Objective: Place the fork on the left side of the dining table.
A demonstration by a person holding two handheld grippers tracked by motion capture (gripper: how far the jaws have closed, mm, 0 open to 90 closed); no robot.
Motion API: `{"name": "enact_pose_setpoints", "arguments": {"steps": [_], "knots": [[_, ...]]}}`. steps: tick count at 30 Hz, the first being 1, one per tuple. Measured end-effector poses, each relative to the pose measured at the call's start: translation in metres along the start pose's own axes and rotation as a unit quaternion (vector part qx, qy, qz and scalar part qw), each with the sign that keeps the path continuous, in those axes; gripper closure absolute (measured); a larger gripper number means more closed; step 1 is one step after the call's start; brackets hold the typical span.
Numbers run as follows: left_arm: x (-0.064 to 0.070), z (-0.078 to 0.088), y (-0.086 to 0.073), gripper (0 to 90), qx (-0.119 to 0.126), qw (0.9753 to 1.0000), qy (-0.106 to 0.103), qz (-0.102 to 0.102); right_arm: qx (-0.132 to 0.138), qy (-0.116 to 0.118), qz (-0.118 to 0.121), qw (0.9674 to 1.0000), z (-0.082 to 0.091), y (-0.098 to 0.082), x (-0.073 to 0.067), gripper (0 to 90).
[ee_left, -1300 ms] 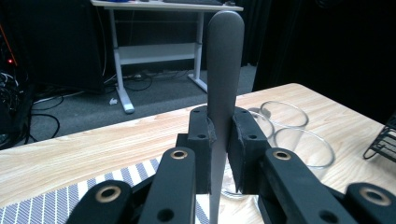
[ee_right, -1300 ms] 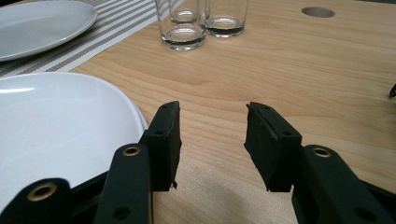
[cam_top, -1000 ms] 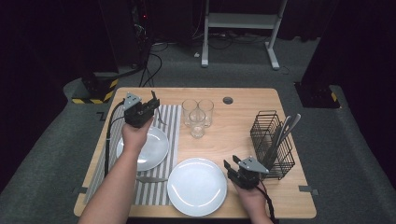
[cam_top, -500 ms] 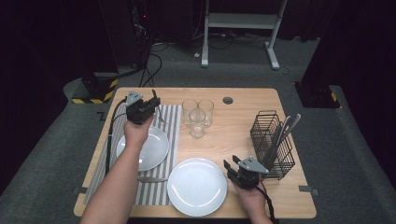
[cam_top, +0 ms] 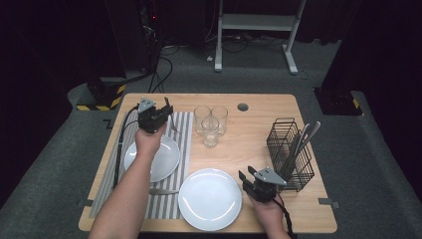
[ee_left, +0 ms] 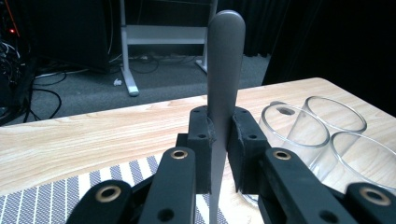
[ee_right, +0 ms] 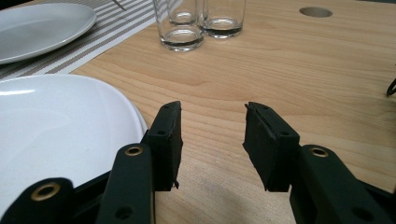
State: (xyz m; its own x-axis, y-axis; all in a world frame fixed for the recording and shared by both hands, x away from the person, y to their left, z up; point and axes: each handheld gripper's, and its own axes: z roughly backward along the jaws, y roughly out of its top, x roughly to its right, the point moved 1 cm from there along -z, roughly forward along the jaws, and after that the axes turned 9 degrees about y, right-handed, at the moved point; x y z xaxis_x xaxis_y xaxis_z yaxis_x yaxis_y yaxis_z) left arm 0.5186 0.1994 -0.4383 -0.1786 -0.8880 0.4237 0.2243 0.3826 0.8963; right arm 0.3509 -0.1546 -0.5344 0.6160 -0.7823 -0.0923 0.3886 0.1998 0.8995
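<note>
Left tongs (ee_left: 219, 154) clamped a flat grey metal utensil handle (ee_left: 225, 70) upright above the striped placemat (ee_left: 56, 198); right tongs (ee_right: 212, 140) stood half-open, empty, over the wooden counter (ee_right: 280, 60).

Dark room, grey carpet floor (cam_top: 378, 164), white metal stand (cam_top: 259, 22), cables (cam_top: 164, 64) behind wooden table (cam_top: 259, 134)

No legible text, seemingly.
</note>
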Motion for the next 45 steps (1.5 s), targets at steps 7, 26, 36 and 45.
{"name": "enact_pose_setpoints", "arguments": {"steps": [7, 26, 36, 45], "knots": [[0.000, 0.000, -0.003, 79.6, -0.002, 1.0000, -0.007, 0.000, 0.000, -0.002, -0.003, 1.0000, 0.001, 0.000, 0.000, 56.7], [-0.006, -0.005, -0.007, 79.6, 0.004, 1.0000, -0.003, 0.000, 0.002, -0.002, -0.010, 0.9999, 0.001, 0.000, 0.002, 56.9], [-0.007, -0.009, -0.009, 79.5, 0.000, 1.0000, -0.003, 0.008, 0.001, -0.001, -0.010, 0.9999, 0.001, 0.000, 0.002, 56.8], [-0.008, -0.012, -0.010, 79.5, -0.001, 1.0000, 0.005, -0.003, 0.000, 0.001, -0.010, 1.0000, 0.001, 0.000, 0.001, 56.8]]}}
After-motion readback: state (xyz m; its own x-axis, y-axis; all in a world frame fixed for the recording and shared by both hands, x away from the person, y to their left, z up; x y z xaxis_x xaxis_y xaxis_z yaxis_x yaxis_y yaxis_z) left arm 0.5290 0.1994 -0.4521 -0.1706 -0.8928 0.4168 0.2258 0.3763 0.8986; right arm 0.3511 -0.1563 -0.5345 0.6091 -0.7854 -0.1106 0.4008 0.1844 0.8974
